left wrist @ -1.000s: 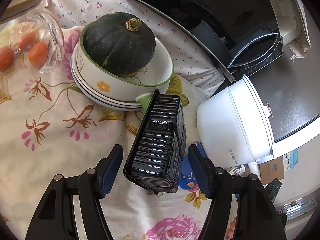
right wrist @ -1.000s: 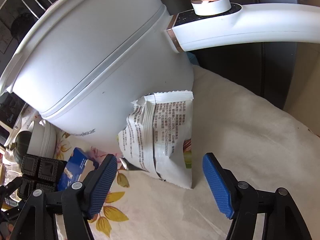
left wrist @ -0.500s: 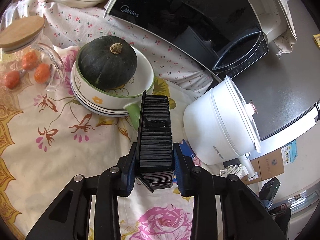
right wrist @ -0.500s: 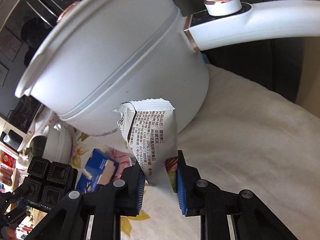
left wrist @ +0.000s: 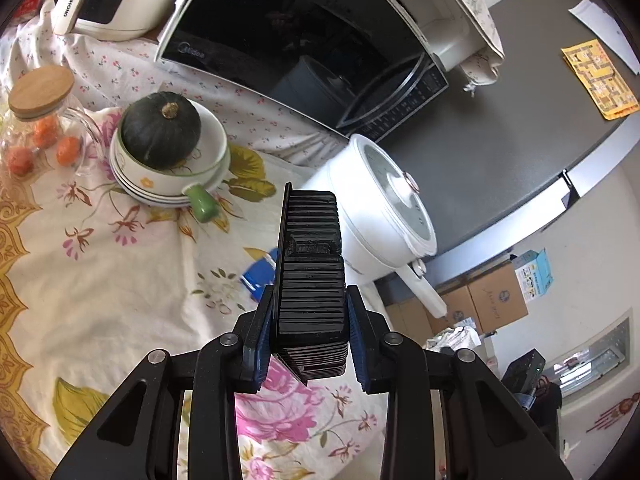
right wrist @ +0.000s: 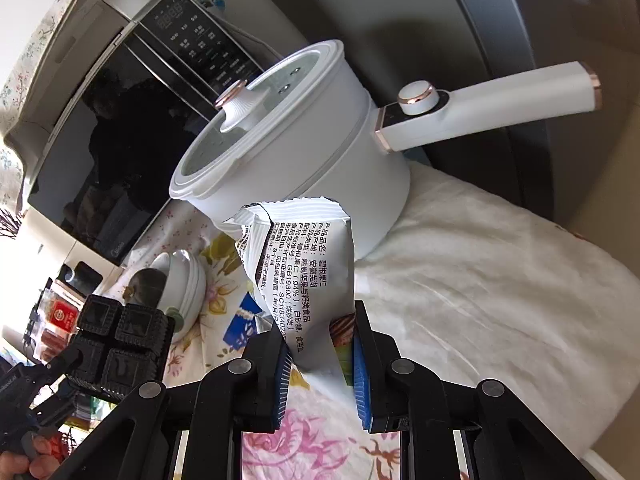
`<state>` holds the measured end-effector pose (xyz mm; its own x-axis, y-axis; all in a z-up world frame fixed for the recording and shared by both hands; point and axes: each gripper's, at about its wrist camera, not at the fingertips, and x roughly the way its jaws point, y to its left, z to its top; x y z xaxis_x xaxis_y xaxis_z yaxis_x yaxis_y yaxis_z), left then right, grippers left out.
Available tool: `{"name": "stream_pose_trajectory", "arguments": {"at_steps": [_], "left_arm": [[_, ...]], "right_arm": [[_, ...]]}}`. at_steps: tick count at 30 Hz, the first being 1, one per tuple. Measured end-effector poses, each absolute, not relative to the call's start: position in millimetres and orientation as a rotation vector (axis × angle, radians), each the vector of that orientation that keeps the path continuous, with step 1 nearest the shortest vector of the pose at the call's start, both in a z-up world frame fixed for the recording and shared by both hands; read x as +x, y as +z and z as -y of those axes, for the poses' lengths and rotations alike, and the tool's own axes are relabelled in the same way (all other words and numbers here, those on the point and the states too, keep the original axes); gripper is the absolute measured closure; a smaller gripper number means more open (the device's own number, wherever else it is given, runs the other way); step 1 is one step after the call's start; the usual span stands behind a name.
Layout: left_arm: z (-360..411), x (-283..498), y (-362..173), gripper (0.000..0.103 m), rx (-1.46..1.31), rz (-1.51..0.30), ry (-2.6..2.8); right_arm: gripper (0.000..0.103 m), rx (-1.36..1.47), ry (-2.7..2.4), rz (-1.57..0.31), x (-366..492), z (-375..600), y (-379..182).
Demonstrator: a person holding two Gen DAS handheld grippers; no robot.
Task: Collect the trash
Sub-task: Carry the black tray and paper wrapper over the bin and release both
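With left fingers (left wrist: 308,344) clamped on the black tray (left wrist: 310,264) and right fingers (right wrist: 320,364) clamped on the torn wrapper (right wrist: 304,264), both grips needed holding firm while lifting clear of the white pot (right wrist: 320,140).

Floral tablecloth (left wrist: 120,280) — stacked bowls (left wrist: 160,188), glass jar (left wrist: 44,128), white electric pot (left wrist: 376,216), blue wrapper (left wrist: 260,276), microwave (left wrist: 296,52).

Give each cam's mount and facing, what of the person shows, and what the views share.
Left wrist: on left gripper, angled down over floral tablecloth; jaws clamp black plastic tray; no hand visible.
Right wrist: on right gripper, facing white electric pot; jaws pinch torn snack wrapper; fingertips bottom-left.
Shared: pot, tray, microwave, squash bowl, blue packet.
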<state>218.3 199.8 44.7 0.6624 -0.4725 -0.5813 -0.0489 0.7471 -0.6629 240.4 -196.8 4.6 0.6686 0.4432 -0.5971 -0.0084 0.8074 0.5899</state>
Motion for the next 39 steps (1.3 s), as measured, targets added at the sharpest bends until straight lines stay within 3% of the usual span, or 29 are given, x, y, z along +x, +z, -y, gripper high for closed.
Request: {"name": "stream_pose_trajectory", "arguments": {"at_steps": [10, 18, 27, 39], "left_arm": [[-82.2, 158.2, 52.6, 0.068, -0.569, -0.893, -0.518], [-1.1, 105.9, 0.5, 0.068, -0.431, -1.032, -0.668], [68.8, 87.9, -46.1, 0.068, -0.267, -1.147, -0.72], [100.2, 87.7, -82.3, 0.065, -0.125, -1.24, -0.709]], "right_arm": [[0.079, 0.671, 0.242, -0.835, 155.6, 238.0, 21.0], [0.077, 0.671, 0.184, -0.845, 89.7, 277.6, 31.7], [0.08, 0.615, 0.146, -1.046, 59.4, 283.5, -24.5], [0.081, 0.592, 0.131, -1.074, 56.1, 302.8, -43.9]]}}
